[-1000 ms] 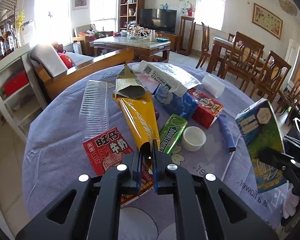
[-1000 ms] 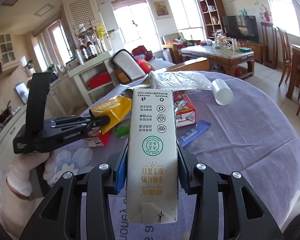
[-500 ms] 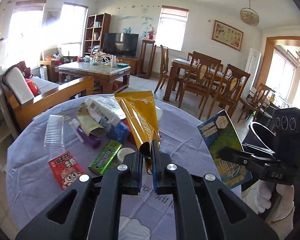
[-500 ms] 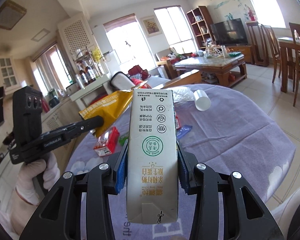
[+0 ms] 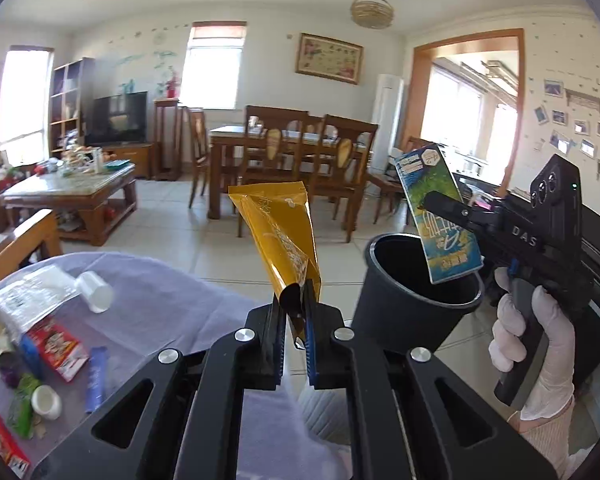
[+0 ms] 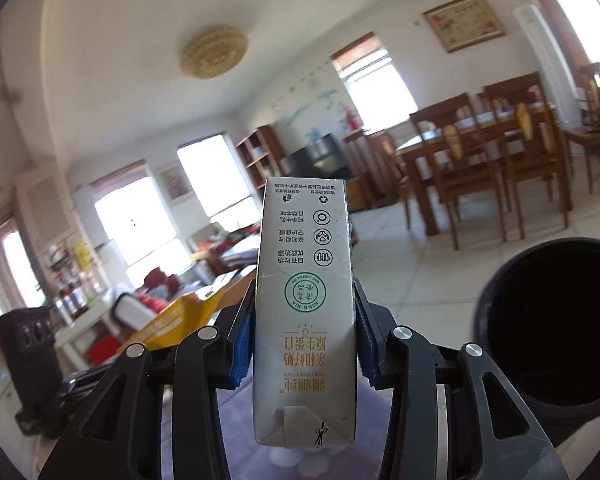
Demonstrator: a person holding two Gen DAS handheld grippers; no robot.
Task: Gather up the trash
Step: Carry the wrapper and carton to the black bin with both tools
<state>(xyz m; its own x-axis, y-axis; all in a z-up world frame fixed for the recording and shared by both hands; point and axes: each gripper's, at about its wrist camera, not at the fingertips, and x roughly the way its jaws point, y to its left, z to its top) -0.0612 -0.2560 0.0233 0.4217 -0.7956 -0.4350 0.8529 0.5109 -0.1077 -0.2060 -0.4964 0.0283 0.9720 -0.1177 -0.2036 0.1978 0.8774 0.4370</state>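
My left gripper (image 5: 294,312) is shut on a yellow foil wrapper (image 5: 278,232) and holds it upright in the air, just left of a black trash bin (image 5: 412,300). My right gripper (image 6: 304,344) is shut on a milk carton (image 6: 306,308); in the left wrist view the carton (image 5: 440,220) hangs over the bin's open mouth, tilted. The bin (image 6: 552,328) sits at the right of the right wrist view. The yellow wrapper (image 6: 172,320) shows at the left there.
The purple-clothed table (image 5: 160,312) lies lower left, with a red box (image 5: 58,348), white cup (image 5: 96,292), white cap (image 5: 46,402), blue stick pack (image 5: 96,378) and clear bag (image 5: 24,296). Dining table and chairs (image 5: 296,152) stand behind on tiled floor.
Both grippers swung right, away from the table toward the black bin. The wrapper was lifted off the table. The carton now hangs over the bin's mouth.
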